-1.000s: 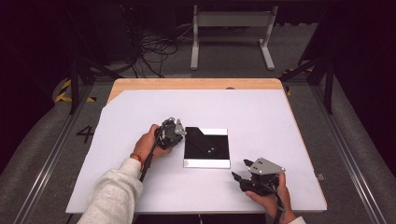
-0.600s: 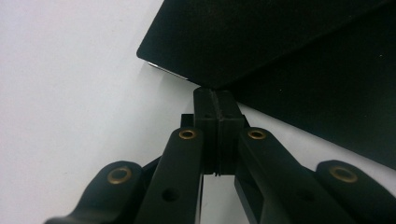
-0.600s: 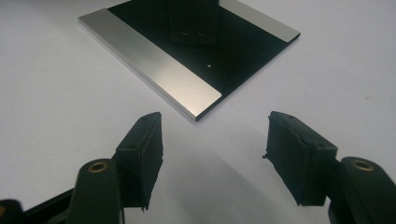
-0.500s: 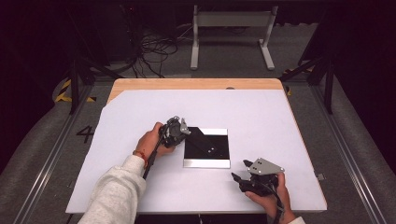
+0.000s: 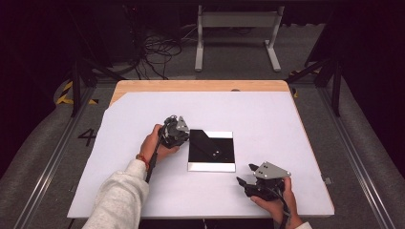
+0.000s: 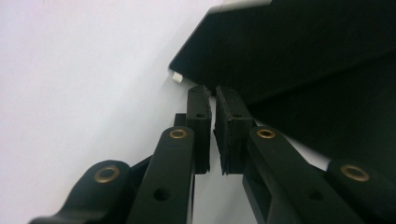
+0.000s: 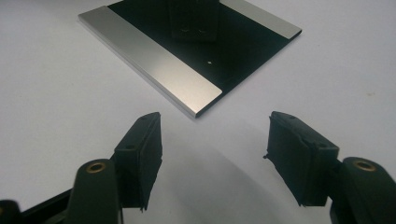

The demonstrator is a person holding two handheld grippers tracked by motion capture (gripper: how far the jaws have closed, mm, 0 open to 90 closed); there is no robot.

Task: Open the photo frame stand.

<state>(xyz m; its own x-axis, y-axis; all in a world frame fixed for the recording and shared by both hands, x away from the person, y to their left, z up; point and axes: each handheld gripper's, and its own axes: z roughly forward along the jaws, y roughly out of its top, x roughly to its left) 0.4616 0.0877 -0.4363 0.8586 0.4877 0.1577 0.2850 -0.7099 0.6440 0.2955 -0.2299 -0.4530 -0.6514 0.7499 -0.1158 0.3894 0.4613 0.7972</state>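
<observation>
Count: one black square plate, two hand-held grippers, one table under a white covering, with a strip of bare wood showing along the far edge.

The plate is lying flat near the middle of the table, between the two grippers. In the high view it is showing a glossy black face with a silver band along its near edge and one far corner cut off at a slant. In the right gripper view the plate is showing a brushed silver band along two opposite edges, a small pale speck on the black field, and a dark reflection across its upper part.

The left gripper is sitting at the plate's left far corner, held in the person's left hand. In the left gripper view its jaws are standing almost together, with a narrow slit between the pads, and they have just been opening slightly. The left gripper tips are resting right at the dark plate's edge; nothing is caught between the pads.

The right gripper is resting near the table's near right edge, apart from the plate's near right corner, held in the right hand. In the right gripper view the right gripper jaws are standing wide apart and released, with bare white surface between them.
</observation>
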